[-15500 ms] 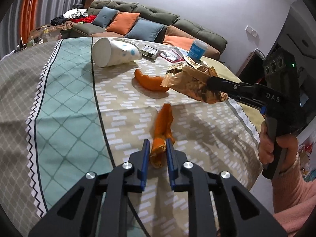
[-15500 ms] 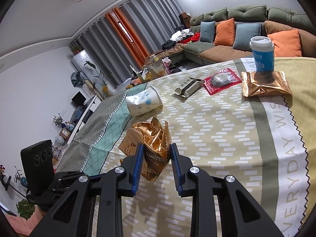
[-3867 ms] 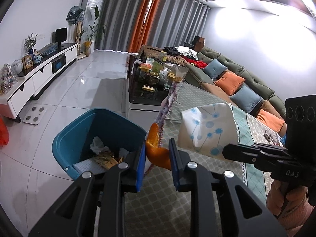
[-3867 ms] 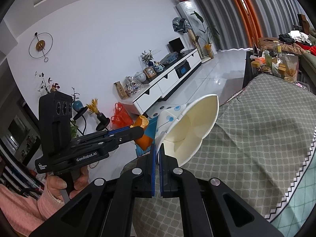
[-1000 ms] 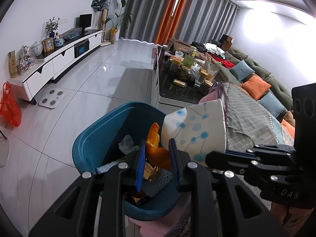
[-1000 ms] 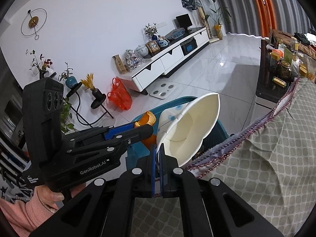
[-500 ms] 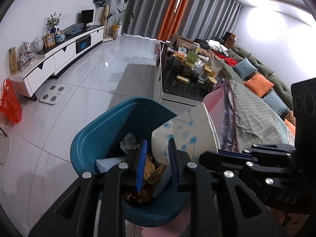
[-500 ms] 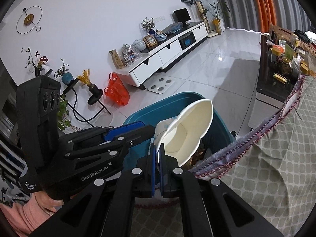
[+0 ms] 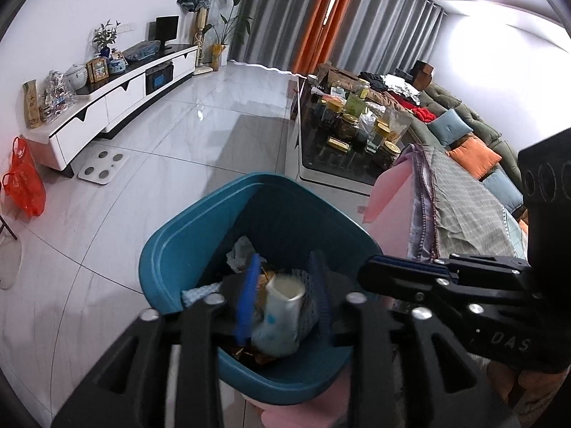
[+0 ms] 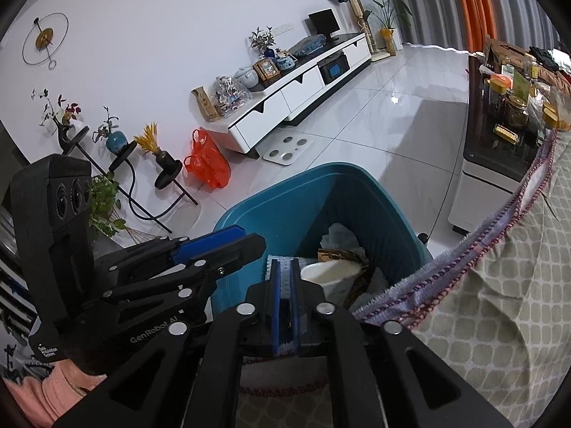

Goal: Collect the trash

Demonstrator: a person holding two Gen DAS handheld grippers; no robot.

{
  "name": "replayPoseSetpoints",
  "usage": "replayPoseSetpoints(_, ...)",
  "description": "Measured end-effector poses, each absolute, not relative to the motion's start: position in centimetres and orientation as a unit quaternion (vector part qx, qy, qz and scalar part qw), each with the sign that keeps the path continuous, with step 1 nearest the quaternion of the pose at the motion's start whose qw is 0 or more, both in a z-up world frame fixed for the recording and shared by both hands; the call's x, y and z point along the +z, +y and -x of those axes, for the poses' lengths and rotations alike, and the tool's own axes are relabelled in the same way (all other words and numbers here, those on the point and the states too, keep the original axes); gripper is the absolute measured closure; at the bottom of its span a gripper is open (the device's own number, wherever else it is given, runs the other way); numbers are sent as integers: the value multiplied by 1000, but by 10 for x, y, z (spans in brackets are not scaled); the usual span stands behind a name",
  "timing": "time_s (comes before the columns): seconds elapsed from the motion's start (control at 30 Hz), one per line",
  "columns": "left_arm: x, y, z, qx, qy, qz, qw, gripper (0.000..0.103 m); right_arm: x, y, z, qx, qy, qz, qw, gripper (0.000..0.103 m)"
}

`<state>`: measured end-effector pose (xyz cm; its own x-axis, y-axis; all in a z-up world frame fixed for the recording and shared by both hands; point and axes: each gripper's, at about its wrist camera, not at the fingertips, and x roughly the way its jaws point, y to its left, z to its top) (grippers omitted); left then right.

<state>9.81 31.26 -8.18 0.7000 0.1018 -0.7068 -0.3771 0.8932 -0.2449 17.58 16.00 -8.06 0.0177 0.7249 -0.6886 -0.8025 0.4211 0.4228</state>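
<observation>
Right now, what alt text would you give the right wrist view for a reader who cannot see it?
A white paper cup lies among wrappers inside a teal trash bin on the tiled floor, just past the right gripper, whose blue-padded fingers hold nothing. The left gripper reaches over the bin's near rim from the left, also empty, and a patterned tablecloth hangs at right.

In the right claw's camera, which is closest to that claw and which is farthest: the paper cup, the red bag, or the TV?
1. Paper cup, in the blue bin just ahead of the right claw.
2. Red bag, on the floor, left.
3. TV, on the far cabinet.
</observation>
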Motion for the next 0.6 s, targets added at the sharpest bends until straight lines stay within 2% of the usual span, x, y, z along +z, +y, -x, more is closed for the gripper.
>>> replayPoseSetpoints(0.13, -76, 309, -90, 137, 354, 182, 907, 50, -77, 148, -171, 536, 444, 32, 717, 80)
replayPoseSetpoints(0.2, -71, 307, -84, 138, 346, 179, 910, 38, -73, 139, -169, 537, 436, 29, 722, 72)
replayPoseSetpoints(0.23, -69, 305, -82, 138, 343, 177, 912, 36, -70, 133, -166, 537, 429, 27, 726, 70)
replayPoseSetpoints(0.33, -60, 297, -71, 131, 327, 170, 920, 22, -60, 115, -158, 537, 408, 19, 738, 58)
replayPoseSetpoints(0.4, -53, 291, -65, 128, 316, 161, 926, 10, -56, 102, -155, 534, 394, 14, 748, 41)
replayPoseSetpoints(0.47, -45, 281, -55, 119, 298, 149, 936, 6, -50, 84, -147, 529, 378, 12, 760, 36)
replayPoseSetpoints(0.5, -40, 272, -49, 110, 287, 140, 941, 3, -48, 74, -144, 524, 372, 10, 766, 28)
replayPoseSetpoints(0.6, -33, 253, -41, 95, 273, 126, 949, 3, -42, 35, -130, 498, 344, -1, 796, 14)
